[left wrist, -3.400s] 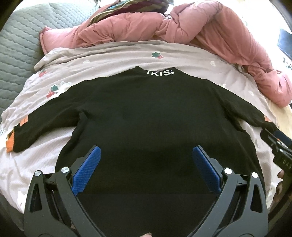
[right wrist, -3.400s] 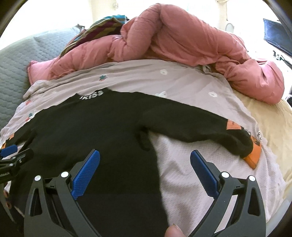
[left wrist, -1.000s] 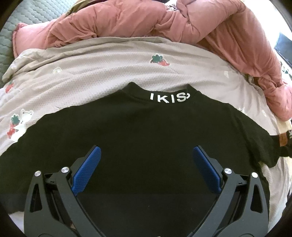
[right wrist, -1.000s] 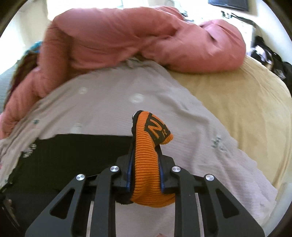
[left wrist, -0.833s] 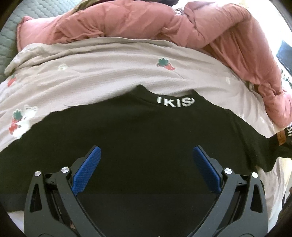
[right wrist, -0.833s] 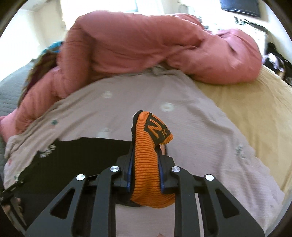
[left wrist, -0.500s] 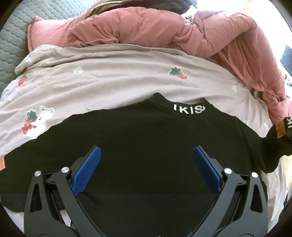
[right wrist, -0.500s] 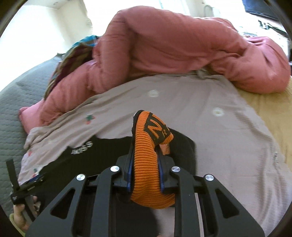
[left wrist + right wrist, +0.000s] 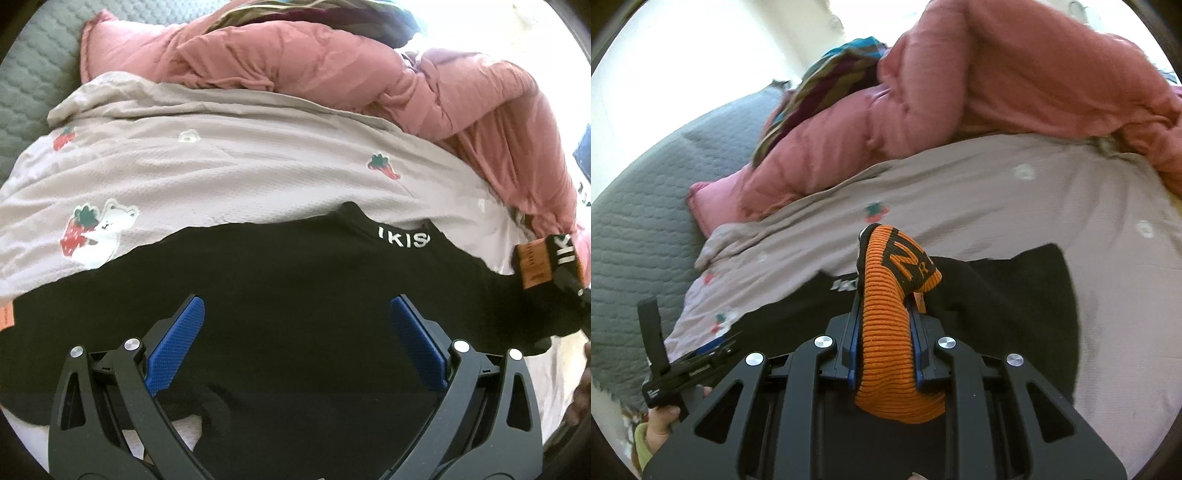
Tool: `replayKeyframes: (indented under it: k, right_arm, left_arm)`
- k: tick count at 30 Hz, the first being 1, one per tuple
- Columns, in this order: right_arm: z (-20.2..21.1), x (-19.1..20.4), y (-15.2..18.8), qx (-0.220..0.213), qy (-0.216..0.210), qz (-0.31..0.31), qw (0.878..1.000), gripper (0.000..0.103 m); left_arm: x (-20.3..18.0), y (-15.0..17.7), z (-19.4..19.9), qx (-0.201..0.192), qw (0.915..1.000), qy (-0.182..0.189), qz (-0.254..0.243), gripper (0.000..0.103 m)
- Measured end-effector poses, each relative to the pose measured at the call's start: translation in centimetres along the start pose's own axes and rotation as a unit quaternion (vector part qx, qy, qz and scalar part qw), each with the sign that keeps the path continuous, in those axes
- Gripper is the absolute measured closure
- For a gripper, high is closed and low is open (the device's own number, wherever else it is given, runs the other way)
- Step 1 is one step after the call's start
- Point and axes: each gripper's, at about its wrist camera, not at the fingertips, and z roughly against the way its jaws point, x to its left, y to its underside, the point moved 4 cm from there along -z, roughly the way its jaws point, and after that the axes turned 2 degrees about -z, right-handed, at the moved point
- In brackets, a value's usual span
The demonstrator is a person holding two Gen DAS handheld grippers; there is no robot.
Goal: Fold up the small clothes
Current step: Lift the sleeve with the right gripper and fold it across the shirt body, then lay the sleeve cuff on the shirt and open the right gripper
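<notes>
Left tongs (image 9: 293,343) hang over the black sweater (image 9: 295,302), tilted down toward it, blue pads (image 9: 173,347) spread wide, nothing between them. In the right wrist view the left tongs show at lower left of the frame, a hand (image 9: 665,413) gripping the handle.

Right tongs (image 9: 882,332) are pressed together on the orange cuff (image 9: 886,332) of the sweater's sleeve. Cuff stands up between the pads, its ribbed end curling over toward the right of the frame, black lettering on top. In the left wrist view the same cuff (image 9: 535,262) sits at the right edge of the frame, lifted off the bed, with the black sleeve (image 9: 524,314) trailing down from it to the sweater body.

Sweater lies flat on a grey blanket (image 9: 221,170) printed with strawberries and bears, on the bed. Collar (image 9: 402,240) with white letters points to the upper right of the left wrist frame. Body's long axis runs from the bottom of that frame up to the collar. Other sleeve stretches out to the left edge, a small orange tag (image 9: 6,317) showing there.

In the right wrist view the sleeve is doubled over the sweater body (image 9: 1015,295), in the centre right of the frame.

Pink quilt (image 9: 332,74) is bunched across the top of both frames, beyond the blanket. Grey quilted cover (image 9: 639,221) at left.
</notes>
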Motion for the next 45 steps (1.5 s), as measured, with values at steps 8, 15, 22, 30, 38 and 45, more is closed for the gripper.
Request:
replayKeyframes:
  k: [8,15,22,30,38,45]
  right_arm:
    - [-3.1,4.6,1.1,0.039,-0.064,0.004,0.997,0.072]
    - [-3.2,5.1,1.5,0.037,-0.069,0.011,0.997,0.054]
    - [-2.8,2.8,1.5,0.031,-0.040,-0.001,0.999,0.050]
    - [-2.0,-0.4,2.1,0.025,-0.006,-0.013,1.000,0.043]
    - [-1.1,-2.8,2.2,0.017,0.020,-0.032,0.999,0.043]
    - [0.0,-4.7,1.9,0.002,0.049,-0.034,0.998,0.043]
  left_arm:
    - [1.8,0.3,0.0,0.010,0.9990,0.028,0.034,0.008]
    - [2.6,0.5,-0.3,0.016,0.9970,0.052,0.055,0.008]
    - [1.3,1.2,-1.3,0.036,0.9950,0.084,0.041,0.008]
    - [2.2,2.3,-3.2,0.052,0.9964,0.051,0.044,0.027]
    - [1.4,3.0,-3.8,0.042,0.9984,0.033,0.019,0.103]
    - [1.7,1.2,-0.2,0.003,0.9973,0.073,0.008,0.103]
